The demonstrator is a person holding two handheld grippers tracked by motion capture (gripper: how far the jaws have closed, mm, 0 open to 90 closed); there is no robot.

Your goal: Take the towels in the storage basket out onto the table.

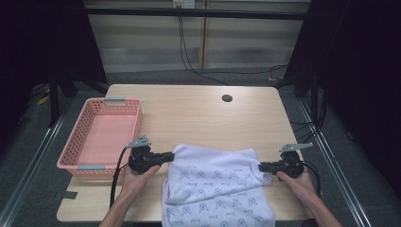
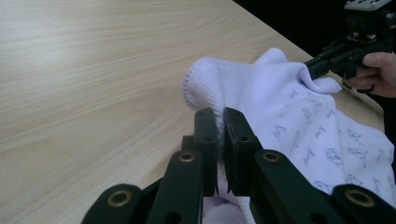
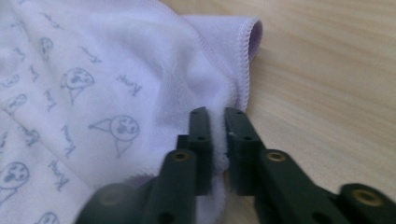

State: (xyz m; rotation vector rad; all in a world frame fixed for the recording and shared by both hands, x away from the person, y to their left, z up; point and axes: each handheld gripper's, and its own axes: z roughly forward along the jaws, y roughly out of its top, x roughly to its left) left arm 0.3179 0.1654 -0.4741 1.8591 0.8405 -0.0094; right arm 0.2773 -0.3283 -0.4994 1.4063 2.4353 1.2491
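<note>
While the person's hands come in from the near edge of the table (image 1: 198, 109), the left gripper (image 1: 166, 156) is clenched on the left corner of a white towel (image 1: 215, 187) and the right gripper (image 1: 263, 167) pinches its right corner — cloth shows between both pairs of jaws. Spread near the front edge, the towel hangs over it, printed with small blue faces and tiny script too blurred to read — a pink basket (image 1: 101, 135) sits to the left.

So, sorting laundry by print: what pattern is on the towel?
Towel: pale lilac-white with small grey cartoon faces and script, clearest in the right gripper view.
</note>
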